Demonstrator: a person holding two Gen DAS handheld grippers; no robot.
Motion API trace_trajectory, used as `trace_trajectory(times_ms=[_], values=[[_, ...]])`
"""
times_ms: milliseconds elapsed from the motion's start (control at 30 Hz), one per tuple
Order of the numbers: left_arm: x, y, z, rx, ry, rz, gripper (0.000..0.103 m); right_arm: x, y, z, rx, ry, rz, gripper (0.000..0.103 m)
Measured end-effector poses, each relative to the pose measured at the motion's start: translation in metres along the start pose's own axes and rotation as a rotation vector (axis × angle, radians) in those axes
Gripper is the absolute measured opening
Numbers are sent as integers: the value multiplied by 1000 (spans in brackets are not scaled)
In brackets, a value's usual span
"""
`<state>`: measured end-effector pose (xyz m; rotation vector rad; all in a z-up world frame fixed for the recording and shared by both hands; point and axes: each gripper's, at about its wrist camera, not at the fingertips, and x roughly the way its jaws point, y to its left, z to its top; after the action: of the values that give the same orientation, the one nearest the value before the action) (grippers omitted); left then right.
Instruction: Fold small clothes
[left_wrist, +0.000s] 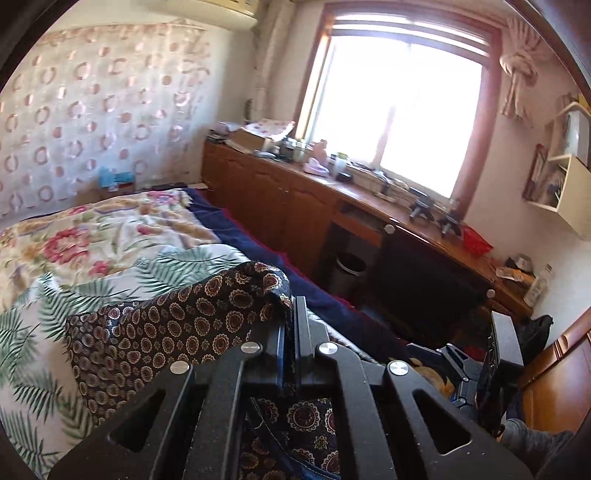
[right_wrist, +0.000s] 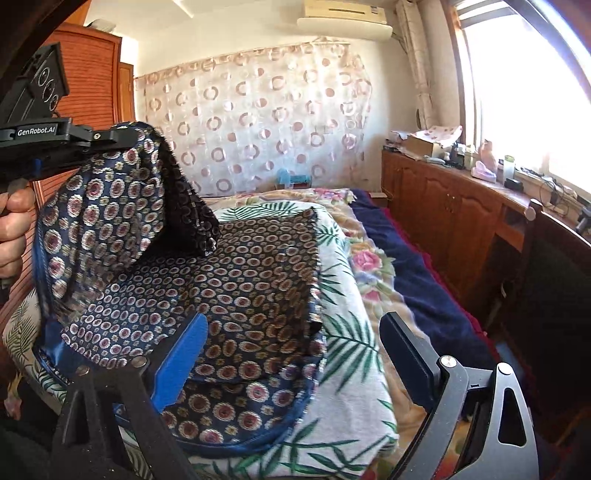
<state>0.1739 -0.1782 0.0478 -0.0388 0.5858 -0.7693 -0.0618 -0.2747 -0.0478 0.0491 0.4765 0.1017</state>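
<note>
Left gripper (left_wrist: 290, 306): jaws pinched together on a corner of the patterned garment (right_wrist: 236, 280), dark navy fabric with round medallion print. In the right wrist view that same gripper (right_wrist: 110, 134) sits high at upper left, the person's hand (right_wrist: 14, 229) on its handle, with the clamped corner lifted off the bed. The lifted flap hangs from it in a loose fold, its tip drooping onto or just above the flat part; cannot tell which.

Rest of the garment lies spread on the palm-leaf cloth (right_wrist: 347, 332) on the bed, blue piped hem curving along the near edge.

Right gripper (right_wrist: 295, 343): jaws wide apart, gripping nothing. Blue-padded finger (right_wrist: 181, 354) is over the flat part of the garment, the other finger (right_wrist: 410, 350) off its edge, above the leaf cloth. Contact with the fabric not resolvable.

Floral quilt (left_wrist: 85, 236) sits farther up the bed, navy blanket (left_wrist: 258, 240) along the side facing the wooden cabinets (left_wrist: 280, 199) under the window (left_wrist: 399, 110).
</note>
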Motion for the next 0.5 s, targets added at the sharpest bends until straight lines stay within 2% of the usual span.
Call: trace_trajectory(times_ms=[233,433,467,500], values=[[26,-24,12,27,34,-38,4,-13,-18,-2,36,8,-14,93],[42,-23,0,26,96,-30,5,-7,-7,-2,34,15,-21,93],[43,-22,-3,29,113,-33,5,-4,-6,0,31,17,-22,93],[44,-22,-4,33,120,-36,15,-1,-3,0,28,20,-23,92]])
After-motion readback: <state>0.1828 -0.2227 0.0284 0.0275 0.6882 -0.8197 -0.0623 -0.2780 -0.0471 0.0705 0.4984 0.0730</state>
